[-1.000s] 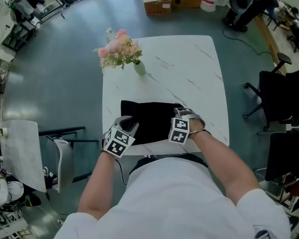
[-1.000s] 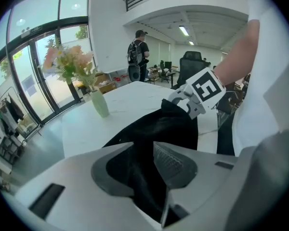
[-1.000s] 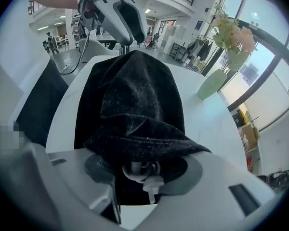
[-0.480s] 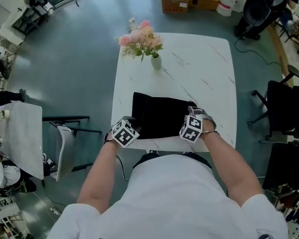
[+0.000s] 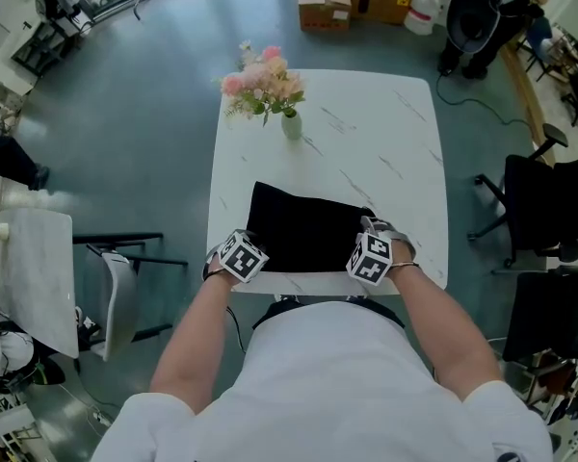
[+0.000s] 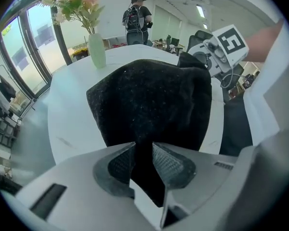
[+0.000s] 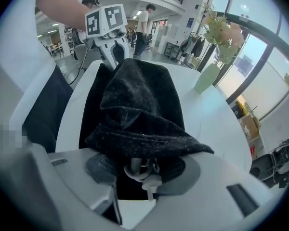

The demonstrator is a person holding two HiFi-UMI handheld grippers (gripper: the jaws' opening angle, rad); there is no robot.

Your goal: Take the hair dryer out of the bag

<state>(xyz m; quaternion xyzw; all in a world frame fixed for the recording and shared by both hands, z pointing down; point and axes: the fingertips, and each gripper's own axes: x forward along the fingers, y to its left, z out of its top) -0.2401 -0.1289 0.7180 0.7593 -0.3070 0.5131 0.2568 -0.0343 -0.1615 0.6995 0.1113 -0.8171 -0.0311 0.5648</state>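
Down to the black bag [image 5: 303, 227] goes the left gripper [image 6: 143, 153]; its jaws and the right gripper's [image 7: 143, 170], just closing, pinch the cloth edge, so pulling the mouth open likely comes next.

In the head view I get bright, even overhead light: the white desk [image 5: 385, 133] shows no hard shadows and no glare. The black bag [image 5: 303, 229] reads there as a flat dark patch with little fold detail. Both gripper views are fisheye, with black corners and straight lines bowed toward the edges. In the left gripper view the window [image 6: 36, 47] is washed out and a ceiling light [image 6: 200, 11] flares. The bag fabric is sharp at mid-frame.
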